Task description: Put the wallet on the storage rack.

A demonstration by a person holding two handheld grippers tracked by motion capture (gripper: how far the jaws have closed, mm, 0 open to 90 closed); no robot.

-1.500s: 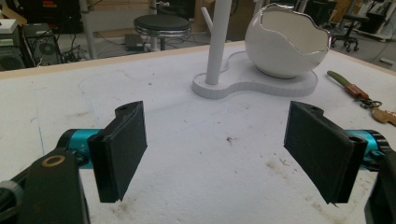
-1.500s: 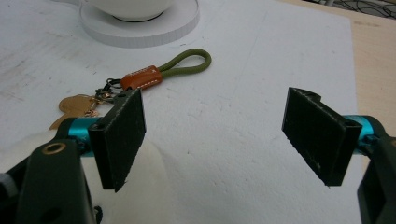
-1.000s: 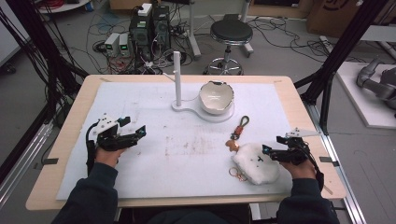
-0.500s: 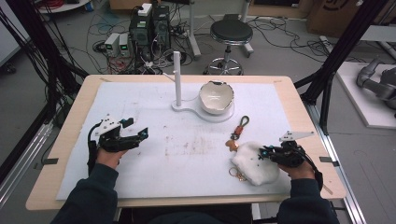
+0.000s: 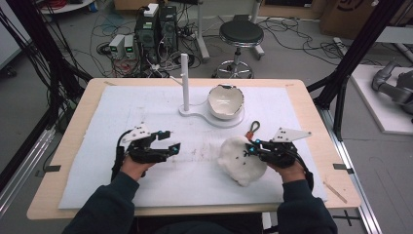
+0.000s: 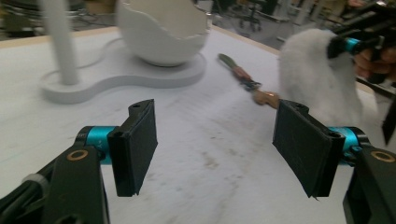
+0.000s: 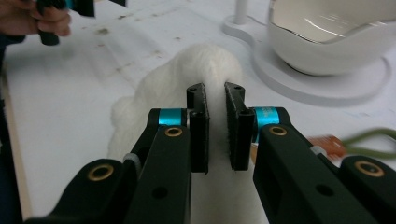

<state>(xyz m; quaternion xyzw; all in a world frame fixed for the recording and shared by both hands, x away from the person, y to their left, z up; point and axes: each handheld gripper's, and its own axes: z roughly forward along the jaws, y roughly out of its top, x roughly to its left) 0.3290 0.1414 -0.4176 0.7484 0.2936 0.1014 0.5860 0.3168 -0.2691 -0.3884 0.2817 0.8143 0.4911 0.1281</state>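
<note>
With my right gripper [image 5: 253,147] pinched tight on the white plush toy [image 5: 239,160] at the mat's right and my left gripper [image 5: 169,140] narrowing on nothing, I fear the fluff slipping free.

— Right gripper [image 5: 254,147]?
— Clamped on white fluffy plush [image 5: 238,160], lifting one edge off the mat.
— Left gripper [image 5: 171,141]?
— Jaws apart, just been closing, nothing between, well apart from plush.
— Behind?
— Eggshell-shaped bowl [image 5: 225,101] beside white post [image 5: 184,80].
</note>
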